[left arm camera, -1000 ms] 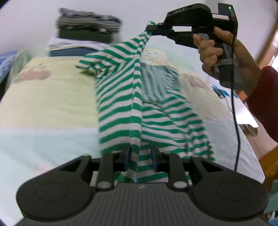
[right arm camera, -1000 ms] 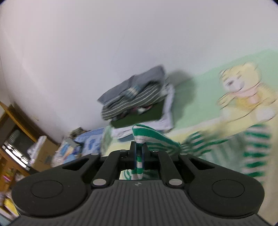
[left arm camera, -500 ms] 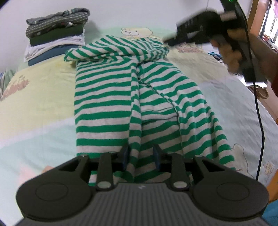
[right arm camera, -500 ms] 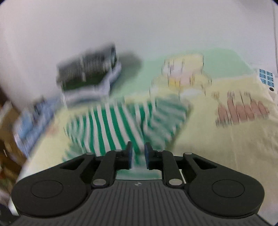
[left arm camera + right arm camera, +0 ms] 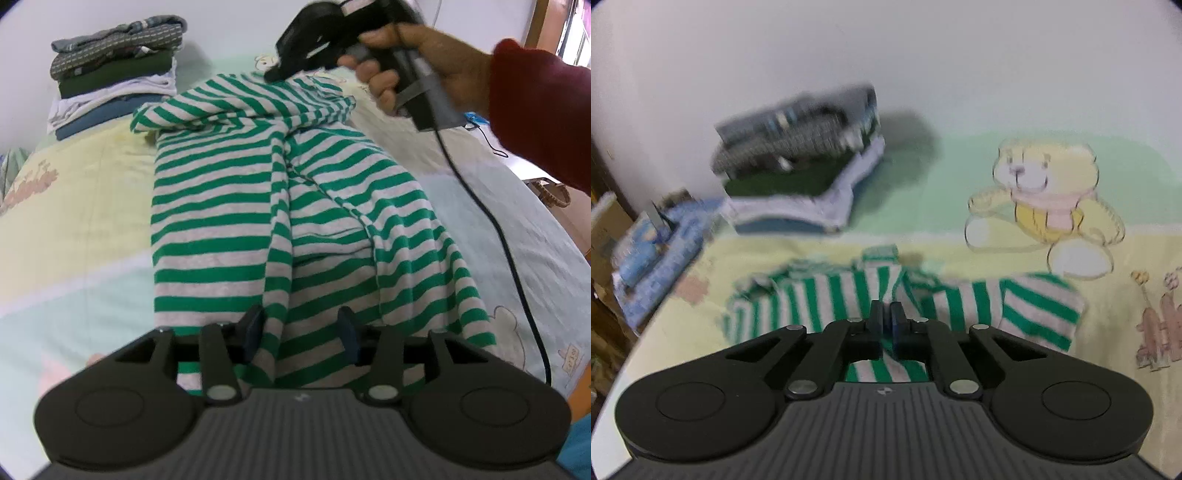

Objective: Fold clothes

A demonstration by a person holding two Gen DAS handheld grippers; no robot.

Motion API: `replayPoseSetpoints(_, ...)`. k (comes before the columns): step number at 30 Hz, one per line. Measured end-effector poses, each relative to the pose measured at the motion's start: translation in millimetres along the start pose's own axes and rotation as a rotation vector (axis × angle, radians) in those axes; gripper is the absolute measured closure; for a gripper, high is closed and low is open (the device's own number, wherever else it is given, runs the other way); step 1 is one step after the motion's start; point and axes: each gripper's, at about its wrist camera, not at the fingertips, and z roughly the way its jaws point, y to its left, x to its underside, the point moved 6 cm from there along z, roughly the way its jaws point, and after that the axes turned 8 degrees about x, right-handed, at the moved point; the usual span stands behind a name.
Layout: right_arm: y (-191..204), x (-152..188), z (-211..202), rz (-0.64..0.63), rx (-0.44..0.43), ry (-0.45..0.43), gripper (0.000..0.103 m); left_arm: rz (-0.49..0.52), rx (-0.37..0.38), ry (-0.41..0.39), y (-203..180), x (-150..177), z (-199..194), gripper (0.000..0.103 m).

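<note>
Bed (image 5: 66, 206): striped top (image 5: 221, 206) flat; L tongs (image 5: 300, 328) spread; R tongs (image 5: 886, 317) pinched, empty.

Soft knit striped shirt (image 5: 221, 221); matt ribbed plastic left tool (image 5: 301, 328)

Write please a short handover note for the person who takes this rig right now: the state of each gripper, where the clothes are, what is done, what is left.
Left gripper: jaws open, one on each side of a raised fold at the near end of the green-and-white striped knit garment; not clamped.
Right gripper: jaws nearly closed and empty, above the garment's far end, held by a hand in a red sleeve.
Garment: lies lengthwise on the cartoon-bear bedsheet, far end bunched, creases along the middle.
Stack of folded clothes: at the far left corner by the wall.
Done: garment laid down.
Left: probably smooth it, fold it, add it to the stack.
</note>
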Motion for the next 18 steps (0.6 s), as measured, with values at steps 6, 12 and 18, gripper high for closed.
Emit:
replayPoseSetpoints(6,-27,-16,-45,0.089,0.071,-0.123,0.099,0.017,0.007,0.01,-2,-3,2,0.05)
replayPoseSetpoints(12,-78,7,-23,0.219,0.225,-0.071,0.099,0.0,0.026,0.011,2,-4,1,0.05)
replayPoseSetpoints(18,-82,34,-24,0.261,0.187,-0.031,0.068,0.009,0.018,0.016,3,-2,-3,0.05)
